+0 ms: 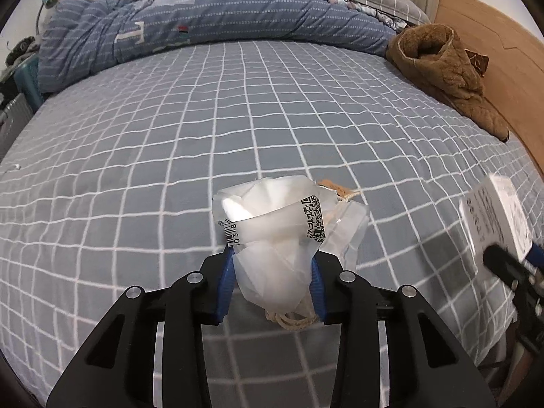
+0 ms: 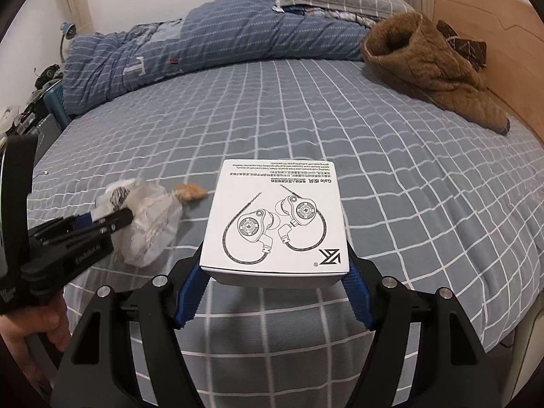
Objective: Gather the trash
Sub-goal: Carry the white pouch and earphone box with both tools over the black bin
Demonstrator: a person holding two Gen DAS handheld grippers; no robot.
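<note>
Hovering level above the bed (image 1: 170,129): left claw (image 1: 272,282) pinching a plastic bag (image 1: 272,238), right claw (image 2: 275,282) apparently clamping an earphone box (image 2: 277,217).

Both wrist cameras sit low and near over the bed (image 1: 170,119), facing its headboard (image 2: 493,34). Both views share the quilt (image 1: 204,17) and brown garment (image 2: 425,68).

Both grippers (image 1: 272,282) (image 2: 272,289) have black angular linkages, silver round screws and ribbed blue jaws.
</note>
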